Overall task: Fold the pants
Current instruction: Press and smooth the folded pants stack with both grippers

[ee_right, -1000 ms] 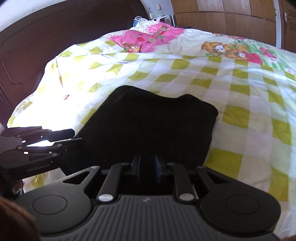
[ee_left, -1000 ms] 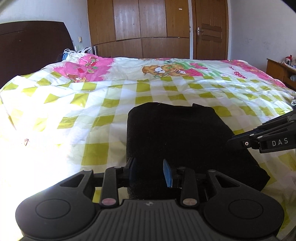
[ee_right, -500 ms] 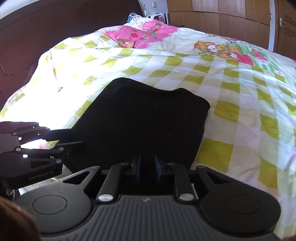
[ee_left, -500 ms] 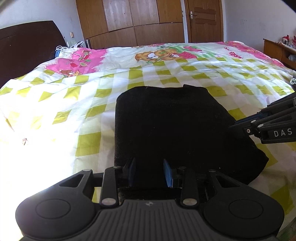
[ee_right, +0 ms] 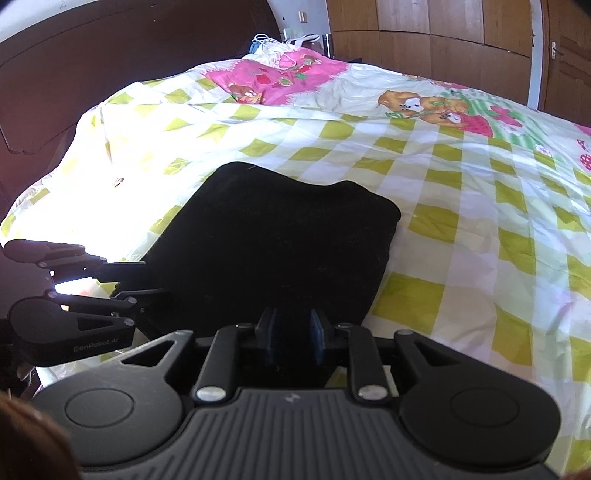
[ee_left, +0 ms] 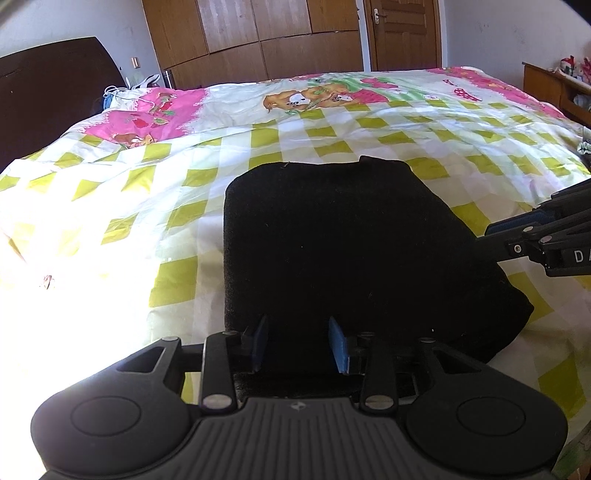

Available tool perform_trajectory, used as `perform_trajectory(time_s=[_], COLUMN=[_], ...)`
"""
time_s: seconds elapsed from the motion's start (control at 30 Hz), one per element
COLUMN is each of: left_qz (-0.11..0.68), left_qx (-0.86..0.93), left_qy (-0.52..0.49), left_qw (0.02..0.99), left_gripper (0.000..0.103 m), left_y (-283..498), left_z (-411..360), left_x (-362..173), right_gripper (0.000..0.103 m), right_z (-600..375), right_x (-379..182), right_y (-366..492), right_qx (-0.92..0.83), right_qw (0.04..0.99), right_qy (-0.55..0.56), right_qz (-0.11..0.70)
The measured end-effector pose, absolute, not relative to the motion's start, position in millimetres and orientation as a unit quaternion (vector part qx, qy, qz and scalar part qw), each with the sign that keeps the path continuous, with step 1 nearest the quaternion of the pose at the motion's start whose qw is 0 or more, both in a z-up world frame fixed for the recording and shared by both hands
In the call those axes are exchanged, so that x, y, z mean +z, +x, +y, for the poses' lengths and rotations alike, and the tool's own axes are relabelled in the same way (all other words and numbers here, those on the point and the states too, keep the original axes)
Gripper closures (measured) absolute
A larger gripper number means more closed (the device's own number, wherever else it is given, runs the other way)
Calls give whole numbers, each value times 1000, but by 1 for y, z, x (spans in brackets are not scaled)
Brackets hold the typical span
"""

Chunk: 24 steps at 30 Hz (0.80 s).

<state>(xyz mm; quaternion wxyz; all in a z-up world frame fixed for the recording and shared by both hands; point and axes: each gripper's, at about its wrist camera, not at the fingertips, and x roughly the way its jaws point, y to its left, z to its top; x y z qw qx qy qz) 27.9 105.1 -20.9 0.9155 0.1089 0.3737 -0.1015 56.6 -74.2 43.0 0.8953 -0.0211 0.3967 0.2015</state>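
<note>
The black pants [ee_left: 343,251] lie folded into a thick rectangle on the checked bedspread [ee_left: 147,192]. They also show in the right wrist view [ee_right: 277,251]. My left gripper [ee_left: 301,341] is open, its blue pads apart over the near left edge of the pants. My right gripper [ee_right: 293,338] has opened a little at the near right edge, with black cloth between its pads. Each gripper shows from the side in the other's view: the right one [ee_left: 543,240] and the left one [ee_right: 85,295].
The bed is wide, with a dark headboard [ee_right: 74,74] at the left and wooden wardrobes [ee_left: 258,37] and a door [ee_left: 402,33] behind. A wooden side table [ee_left: 557,85] stands at the far right. Bright sunlight washes out the bedspread at the left.
Both grippers have drawn back and up from the folded pants. The right gripper's pads have parted slightly. The pants stay flat on the bed.
</note>
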Motion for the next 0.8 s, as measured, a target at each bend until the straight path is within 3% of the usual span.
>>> perform_trajectory(time_s=[0.37,0.6,0.8], left_qz=[368,395,407], left_qx=[-116,-172,-208], left_qy=[67,-58,-91], left_qw=[920,900,885], left_gripper=[36,32,26], left_y=[39,66,96], left_z=[137,173,172], left_x=[-17,-41,-59], right_gripper=[56,52,46], right_z=[-112,-131,-131], right_x=[22,1,-22], right_y=[70,94,126], right_qx=[193,219,232], right_qw=[882,849,819], right_qy=[54,159,224], right_qz=[427,454,475])
